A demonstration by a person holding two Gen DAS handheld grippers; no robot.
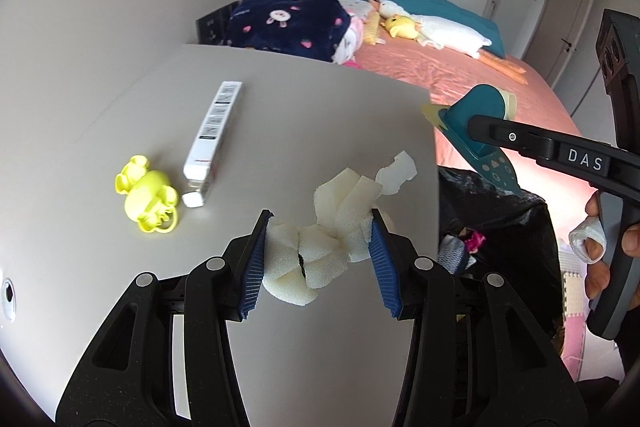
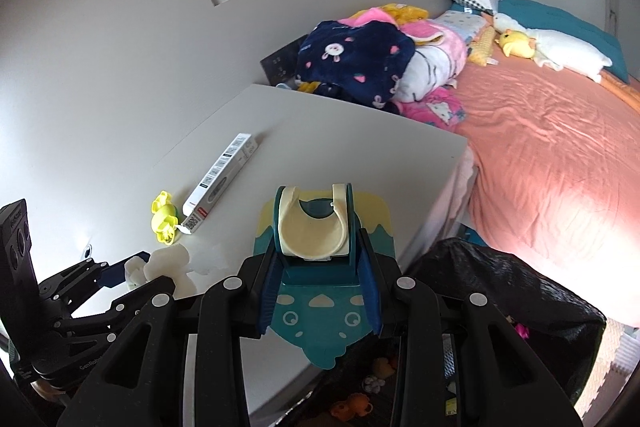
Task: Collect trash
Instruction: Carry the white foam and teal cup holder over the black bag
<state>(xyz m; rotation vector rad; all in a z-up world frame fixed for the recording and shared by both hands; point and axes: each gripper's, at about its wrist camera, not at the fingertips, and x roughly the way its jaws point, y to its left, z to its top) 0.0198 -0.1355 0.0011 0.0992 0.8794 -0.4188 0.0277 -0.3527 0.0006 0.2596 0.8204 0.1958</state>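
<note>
We have the left tongs (image 1: pixel 318 251) closed on a clump of white foam (image 1: pixel 316 247), its blue pads pressing the foam from both sides just above the table (image 1: pixel 320 115). The foam fills the gap between the pads, bulging forward and below them; we cannot tell whether its underside touches the tabletop. A torn white scrap (image 1: pixel 398 169) lies just beyond the foam, near the table's right edge. In the right wrist view the same foam (image 2: pixel 160 265) shows at the tips of the left tongs (image 2: pixel 132 273), low on the left.

Our right tongs (image 2: pixel 320 291) grip a teal tape holder (image 2: pixel 316 255) with a cream roll (image 2: pixel 314 231) seated in its top; the pads clamp the holder's two sides, and its printed card sticks out below and beyond the tips. From the left view, the holder (image 1: pixel 480 115) hangs off the table's right edge, above a black bag (image 1: pixel 500 211). The bag (image 2: pixel 520 291) stands open between table and bed (image 2: pixel 540 147), with bits of colored rubbish inside.

Further left on the table lie a yellow toy (image 1: pixel 146 193) and a long white box (image 1: pixel 214 135), close together and well apart from both tongs.
</note>
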